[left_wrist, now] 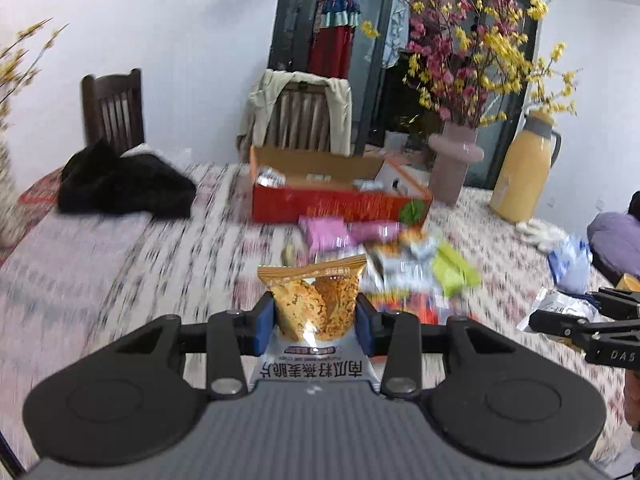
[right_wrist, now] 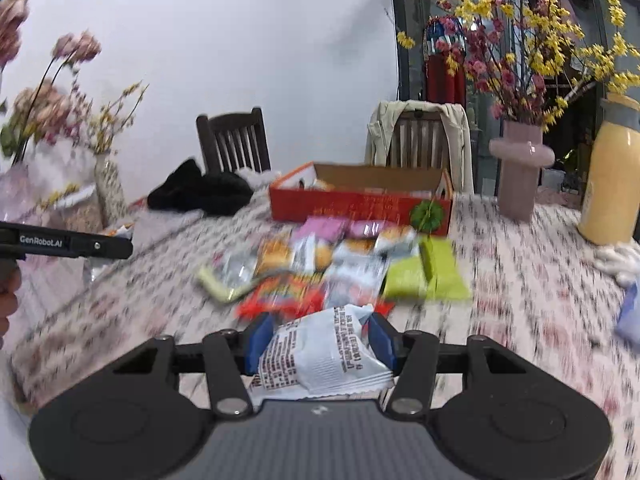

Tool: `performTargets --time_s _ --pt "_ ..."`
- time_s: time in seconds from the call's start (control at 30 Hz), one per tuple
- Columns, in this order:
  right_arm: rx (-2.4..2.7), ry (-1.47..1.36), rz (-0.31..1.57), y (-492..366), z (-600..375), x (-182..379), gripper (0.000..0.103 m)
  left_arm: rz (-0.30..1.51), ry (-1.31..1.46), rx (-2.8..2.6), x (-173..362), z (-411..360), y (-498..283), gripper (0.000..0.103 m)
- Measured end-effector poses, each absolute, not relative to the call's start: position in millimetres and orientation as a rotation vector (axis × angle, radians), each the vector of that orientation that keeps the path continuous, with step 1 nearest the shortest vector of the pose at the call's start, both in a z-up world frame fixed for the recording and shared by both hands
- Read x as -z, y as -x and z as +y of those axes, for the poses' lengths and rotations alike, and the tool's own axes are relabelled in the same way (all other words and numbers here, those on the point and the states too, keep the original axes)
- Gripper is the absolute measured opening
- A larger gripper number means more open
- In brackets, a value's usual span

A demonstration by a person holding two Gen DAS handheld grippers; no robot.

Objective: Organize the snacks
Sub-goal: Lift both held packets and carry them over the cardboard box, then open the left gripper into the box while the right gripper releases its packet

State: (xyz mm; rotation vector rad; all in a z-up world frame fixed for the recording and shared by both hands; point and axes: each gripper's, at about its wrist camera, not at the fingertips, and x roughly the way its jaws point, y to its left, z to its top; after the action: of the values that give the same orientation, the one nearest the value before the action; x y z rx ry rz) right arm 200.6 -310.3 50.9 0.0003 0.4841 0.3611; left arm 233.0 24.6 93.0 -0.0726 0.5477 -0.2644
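Observation:
My left gripper [left_wrist: 315,312] is shut on an orange-and-white oat crisp packet [left_wrist: 316,300], held above the table with its blue pads pressing both sides. My right gripper [right_wrist: 320,338] is shut on a white crumpled snack packet [right_wrist: 320,354], printed side up. Ahead of both lies a blurred pile of snack packets [right_wrist: 332,264], pink, green, orange and silver. Behind the pile stands an open red cardboard box [right_wrist: 360,204] with some packets inside [left_wrist: 272,178]. The right gripper shows at the right edge of the left wrist view [left_wrist: 592,320], and the left gripper at the left edge of the right wrist view [right_wrist: 80,244].
A pink vase of flowers [left_wrist: 454,160] and a yellow thermos jug [left_wrist: 524,164] stand at the back right of the patterned tablecloth [left_wrist: 120,260]. A black garment [left_wrist: 124,184] lies at the back left. Two wooden chairs [right_wrist: 236,140] stand behind the table. White gloves [left_wrist: 540,230] lie near the jug.

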Motion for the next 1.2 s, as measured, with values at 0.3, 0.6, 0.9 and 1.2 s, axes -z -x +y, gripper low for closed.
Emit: performTargets --time_s 0.3,0.6,0.9,1.2 --pt "-0.358 -0.044 0.426 -340.7 -330.1 -109.6 0.052 0.432 0.042 0.286 -141.2 5.5 -357.8 0.041" --pt "-0.369 -0.060 0.448 -507.1 -315.3 -120.9 0.052 0.507 -0.012 0.294 -132.1 -19.7 -502.4 0.041" --pt "-0.264 -0.077 0.590 -691.1 -295.6 -72.3 0.052 0.742 0.040 0.283 -67.8 -43.7 -676.6 0.041" --pt "-0.138 -0.246 0.832 -779.2 -295.1 4.9 0.064 0.840 0.018 0.210 -24.4 -57.7 -734.8 0.053"
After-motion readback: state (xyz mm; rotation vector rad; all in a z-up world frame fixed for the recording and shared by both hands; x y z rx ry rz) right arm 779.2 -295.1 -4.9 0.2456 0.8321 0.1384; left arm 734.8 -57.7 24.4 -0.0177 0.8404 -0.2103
